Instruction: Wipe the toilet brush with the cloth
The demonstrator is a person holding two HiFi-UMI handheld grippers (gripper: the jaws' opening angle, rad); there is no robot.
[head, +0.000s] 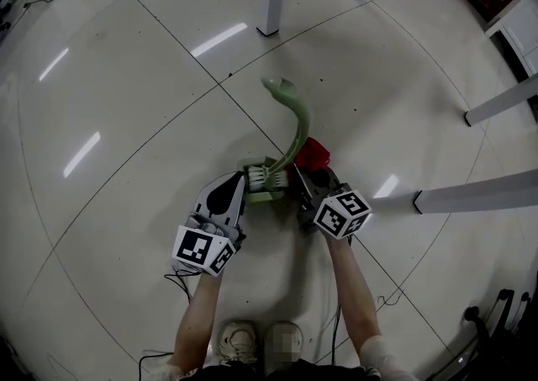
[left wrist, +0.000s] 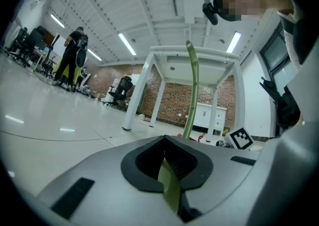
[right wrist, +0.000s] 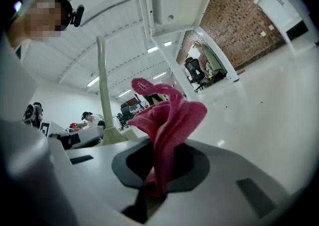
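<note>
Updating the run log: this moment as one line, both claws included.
left claw shut on toilet brush | right claw shut on cloth | cloth beside brush handle

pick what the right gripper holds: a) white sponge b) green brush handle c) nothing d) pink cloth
d, the right gripper has its fingers shut on the pink cloth, which bunches up above them.

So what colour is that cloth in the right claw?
Pinkish red; the cloth shows best in the right gripper view, pinched in the right claw.
</note>
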